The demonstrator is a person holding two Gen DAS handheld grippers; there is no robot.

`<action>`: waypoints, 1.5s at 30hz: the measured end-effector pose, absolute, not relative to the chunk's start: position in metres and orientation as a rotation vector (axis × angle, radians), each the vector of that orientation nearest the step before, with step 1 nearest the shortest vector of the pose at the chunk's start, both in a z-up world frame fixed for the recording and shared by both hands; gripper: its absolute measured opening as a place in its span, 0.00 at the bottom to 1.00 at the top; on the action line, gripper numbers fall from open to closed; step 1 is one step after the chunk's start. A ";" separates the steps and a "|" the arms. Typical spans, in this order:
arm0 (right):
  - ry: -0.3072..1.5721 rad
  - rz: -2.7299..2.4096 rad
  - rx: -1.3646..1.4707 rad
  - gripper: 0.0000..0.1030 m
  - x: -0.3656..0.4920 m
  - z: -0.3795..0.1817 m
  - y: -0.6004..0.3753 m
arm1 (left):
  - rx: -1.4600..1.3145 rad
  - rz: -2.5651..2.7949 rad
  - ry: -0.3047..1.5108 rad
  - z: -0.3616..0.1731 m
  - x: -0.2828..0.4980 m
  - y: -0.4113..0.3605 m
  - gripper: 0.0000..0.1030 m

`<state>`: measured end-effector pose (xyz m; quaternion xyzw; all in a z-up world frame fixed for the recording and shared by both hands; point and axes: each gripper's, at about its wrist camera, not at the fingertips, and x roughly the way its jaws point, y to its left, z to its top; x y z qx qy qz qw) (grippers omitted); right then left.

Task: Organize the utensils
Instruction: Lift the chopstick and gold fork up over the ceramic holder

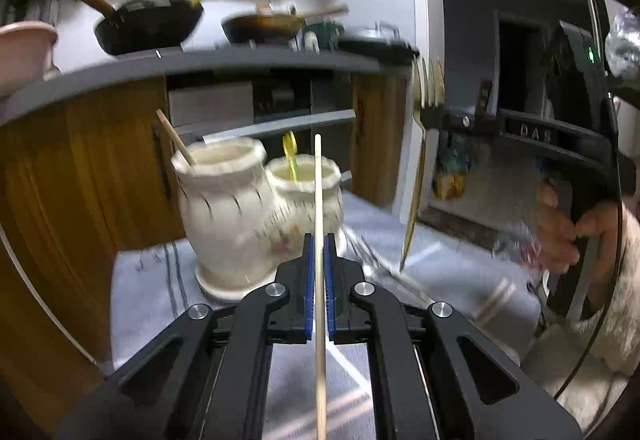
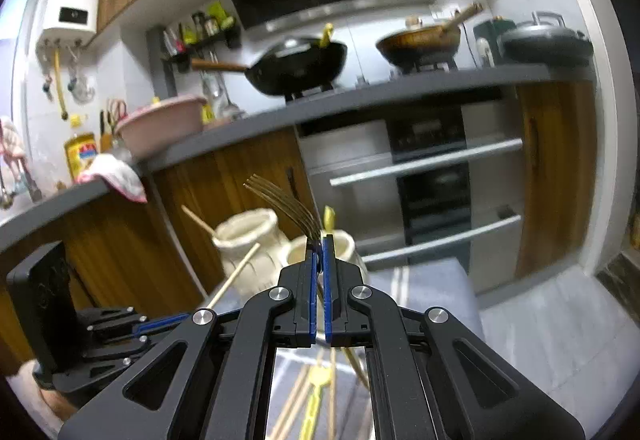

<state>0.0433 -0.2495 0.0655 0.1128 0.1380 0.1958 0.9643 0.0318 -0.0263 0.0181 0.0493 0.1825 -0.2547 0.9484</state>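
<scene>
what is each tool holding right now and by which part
The left tool grips a chopstick around its middle. The right tool grips a fork just below the prongs.

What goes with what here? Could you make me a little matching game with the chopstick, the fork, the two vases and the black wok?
Things:
1. single chopstick
2. gold fork
3. taller vase
4. black wok

Places:
A. on the stove at the back
B. gripped in the right claw
C. on the striped cloth, a wooden stick leaning inside
D. gripped in the left claw

Pairs: 1-D, 2-B, 3-C, 4-A
</scene>
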 end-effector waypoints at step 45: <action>0.125 0.516 0.413 0.03 0.131 0.127 -0.237 | -0.385 -0.692 0.138 0.053 0.231 0.047 0.04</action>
